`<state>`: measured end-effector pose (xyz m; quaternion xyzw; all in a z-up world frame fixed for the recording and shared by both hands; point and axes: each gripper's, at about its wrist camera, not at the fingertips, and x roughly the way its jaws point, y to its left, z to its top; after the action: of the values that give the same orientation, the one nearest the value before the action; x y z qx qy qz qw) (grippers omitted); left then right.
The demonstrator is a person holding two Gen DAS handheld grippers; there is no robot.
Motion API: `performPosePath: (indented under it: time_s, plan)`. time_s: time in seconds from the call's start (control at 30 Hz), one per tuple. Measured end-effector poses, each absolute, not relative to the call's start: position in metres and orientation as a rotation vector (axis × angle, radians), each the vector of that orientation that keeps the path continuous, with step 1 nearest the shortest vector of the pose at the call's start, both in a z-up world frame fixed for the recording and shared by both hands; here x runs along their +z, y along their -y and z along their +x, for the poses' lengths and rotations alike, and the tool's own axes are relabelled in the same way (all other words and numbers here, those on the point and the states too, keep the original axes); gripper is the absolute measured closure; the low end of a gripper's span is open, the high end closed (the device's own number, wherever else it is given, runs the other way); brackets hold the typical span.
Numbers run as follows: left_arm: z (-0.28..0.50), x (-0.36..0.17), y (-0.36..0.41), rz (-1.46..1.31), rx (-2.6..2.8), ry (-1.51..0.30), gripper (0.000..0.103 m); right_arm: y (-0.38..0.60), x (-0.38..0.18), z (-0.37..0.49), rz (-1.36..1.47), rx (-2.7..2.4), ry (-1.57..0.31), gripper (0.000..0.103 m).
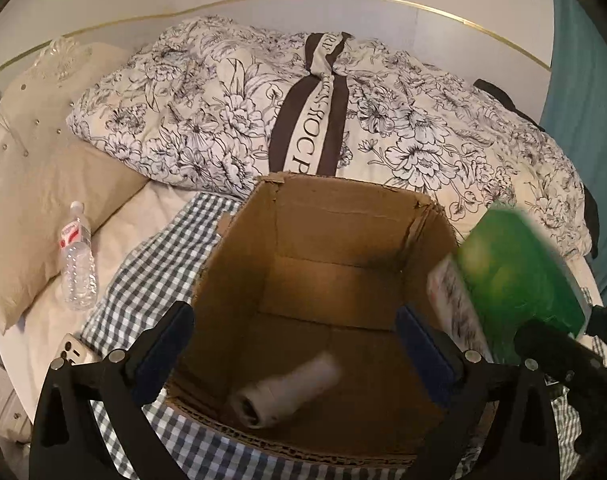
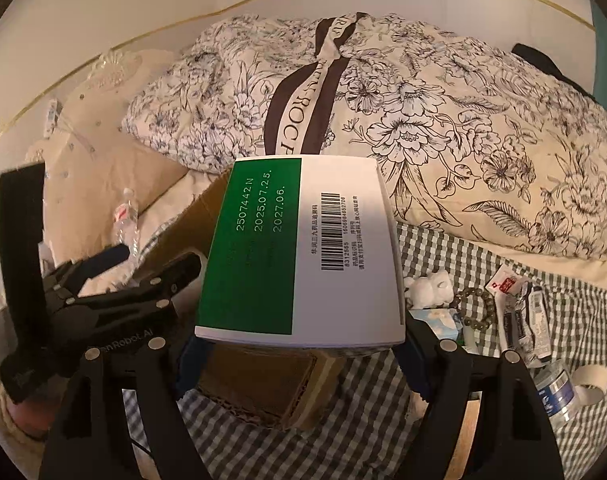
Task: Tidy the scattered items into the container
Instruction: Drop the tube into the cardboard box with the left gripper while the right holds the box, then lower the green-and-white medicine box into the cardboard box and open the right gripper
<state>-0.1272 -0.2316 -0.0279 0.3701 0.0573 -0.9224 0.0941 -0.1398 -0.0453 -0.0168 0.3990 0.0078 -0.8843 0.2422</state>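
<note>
Beige pillow (image 1: 35, 184): lying at the far left of the bed, small metal studs showing on it.
Clear plastic water bottle (image 1: 77, 256): lying on the cream sheet just beside that pillow, a red-and-white label near its cap; the print is too small to read.
White phone (image 1: 77, 350): peeking out at the near left, beside the left gripper's finger.
Left gripper (image 1: 295, 344): hanging over the box with its jaws spread wide and nothing between them.
Open brown cardboard box (image 1: 331, 216): sitting on the blue-and-white checked cloth (image 1: 155, 256), flaps open.
Grey rolled-up item (image 1: 287, 392): lying blurred inside the box, at its near side.
Floral black-and-white duvet (image 1: 207, 112): bunched at the far side, its dark-edged band showing letters that read "ROCP".
Right gripper (image 2: 299, 356): pinching a green-and-white carton (image 2: 303, 248) between its blue pads, holding it above the right rim of the box.
Carton print: showing "2507442 N", "2025.07.25.", "2027.06.", a barcode and small Chinese text.
Left gripper's body: showing the lettering "Robot AI" in the right wrist view.
Scattered items: lying near right on the checked cloth, a white figurine (image 2: 431, 286), a beaded bracelet (image 2: 475, 308), sachets (image 2: 519, 312) and a small bottle (image 2: 555, 388).
</note>
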Motion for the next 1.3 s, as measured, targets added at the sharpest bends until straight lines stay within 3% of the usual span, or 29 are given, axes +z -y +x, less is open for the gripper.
performPosePath:
  time_s: [0.47,1.3]
  plan:
    - [-0.118,-0.022,0.24,1.065,-2.718,-0.196,0.0,0.052,-0.013,-0.135,1.075,-2.418,-0.034,0.022]
    - [-0.092,-0.001,0.231,1.032,-2.726,-0.195,0.0,0.052,0.043,-0.123,0.9,-2.412,0.046,0.02]
